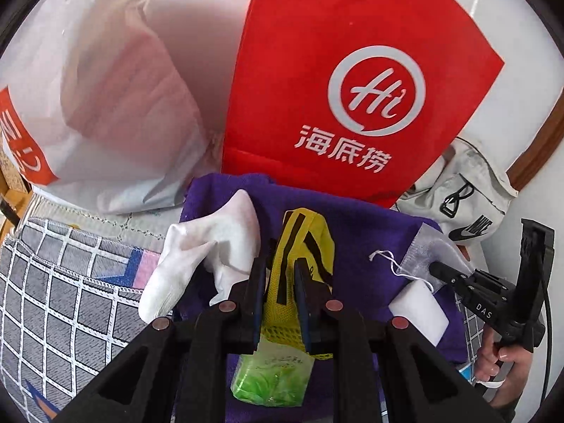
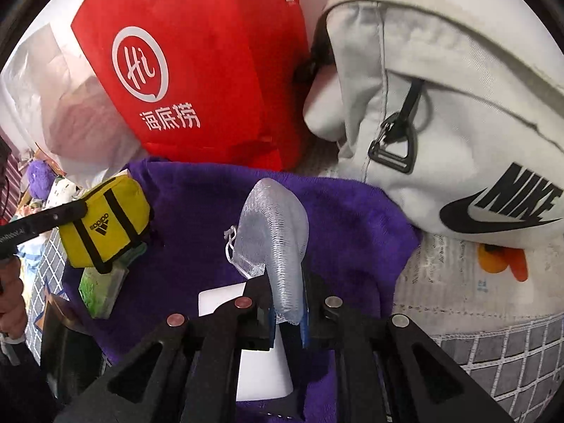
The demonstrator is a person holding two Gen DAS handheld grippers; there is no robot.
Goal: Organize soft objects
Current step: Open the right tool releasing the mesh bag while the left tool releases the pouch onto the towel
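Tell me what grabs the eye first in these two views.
The big red bag with its white Hi logo stands at the back, above a purple towel spread in front of it. The left gripper has its jaws shut on a small yellow pouch over the towel, and the right gripper is shut on a white mesh pouch. A pale Nike bag lies to the right of the red one.

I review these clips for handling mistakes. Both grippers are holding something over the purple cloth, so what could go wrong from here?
1. The mesh pouch is pinched only at its lower end and may slip from the right hand-held gripper.
2. Its loose cord could snag.
3. Lowering the yellow pouch could crush the green packet.
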